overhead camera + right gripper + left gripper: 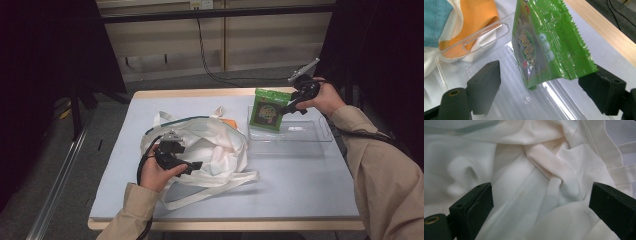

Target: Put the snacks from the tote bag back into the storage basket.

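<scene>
1. Two grippers are at work over the pale blue bench (300,185): the left gripper (192,166) at the white cloth bag (220,150), the right gripper (290,107) at the green snack packet (266,110).
2. In the right gripper view the green snack packet (549,47) stands on edge between the jaws, which are spread wide apart. Its crimped lower corner lies just beside the right-hand jaw; whether it touches that jaw I cannot tell. The left-hand jaw is well apart from it.
3. The packet's bottom edge rests in the clear plastic tray (506,100), near the tray's end with the slot handle. In the high view the packet stands upright at the left end of the clear plastic tray (310,135), which lies on the far right part of the bench.
4. The right hand (327,97) is raised above the far right edge of the tray, with the forearm in a beige sleeve (380,170) coming in from the right and the gripper pointing left and down at the packet.
5. In the left gripper view the jaws are also wide apart, with crumpled folds of the white cloth bag (544,182) between and beyond them; neither jaw clamps the cloth.
6. The left hand (155,175) sits low at the near left side of the bag, with the gripper pointing right into the bag's opening. The bag lies at the bench's middle left, its straps (215,192) trailing toward the near edge.
7. An orange and teal cloth (461,22) shows just beside the tray's handle end.
</scene>
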`<action>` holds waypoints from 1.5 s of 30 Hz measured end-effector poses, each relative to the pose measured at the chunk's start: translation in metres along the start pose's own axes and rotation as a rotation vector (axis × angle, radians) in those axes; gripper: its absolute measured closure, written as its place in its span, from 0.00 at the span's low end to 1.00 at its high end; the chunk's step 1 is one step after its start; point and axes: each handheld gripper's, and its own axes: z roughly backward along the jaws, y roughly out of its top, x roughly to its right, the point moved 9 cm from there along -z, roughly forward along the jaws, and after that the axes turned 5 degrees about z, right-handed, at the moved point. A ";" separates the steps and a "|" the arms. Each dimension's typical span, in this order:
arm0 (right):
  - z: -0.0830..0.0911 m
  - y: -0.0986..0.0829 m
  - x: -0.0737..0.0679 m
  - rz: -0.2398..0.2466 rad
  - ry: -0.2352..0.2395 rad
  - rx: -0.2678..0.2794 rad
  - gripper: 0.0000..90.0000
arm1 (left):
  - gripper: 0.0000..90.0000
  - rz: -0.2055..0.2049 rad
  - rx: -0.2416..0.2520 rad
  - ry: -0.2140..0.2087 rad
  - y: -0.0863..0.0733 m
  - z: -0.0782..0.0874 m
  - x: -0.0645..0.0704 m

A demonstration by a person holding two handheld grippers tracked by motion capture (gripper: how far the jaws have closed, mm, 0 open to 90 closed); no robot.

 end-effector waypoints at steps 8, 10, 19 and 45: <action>0.008 -0.002 0.002 -0.010 -0.008 0.019 0.19 | 0.06 -0.009 -0.007 -0.008 0.001 -0.001 0.002; 0.009 -0.003 0.000 -0.006 -0.004 0.018 0.19 | 0.06 -0.009 -0.008 -0.007 0.001 -0.002 0.002; 0.015 -0.010 -0.004 -0.015 -0.011 0.021 0.18 | 0.06 -0.012 -0.006 -0.009 0.002 -0.001 0.003; 0.029 -0.009 -0.063 0.038 0.068 0.108 0.17 | 0.06 -0.026 -0.007 -0.027 0.005 -0.002 0.009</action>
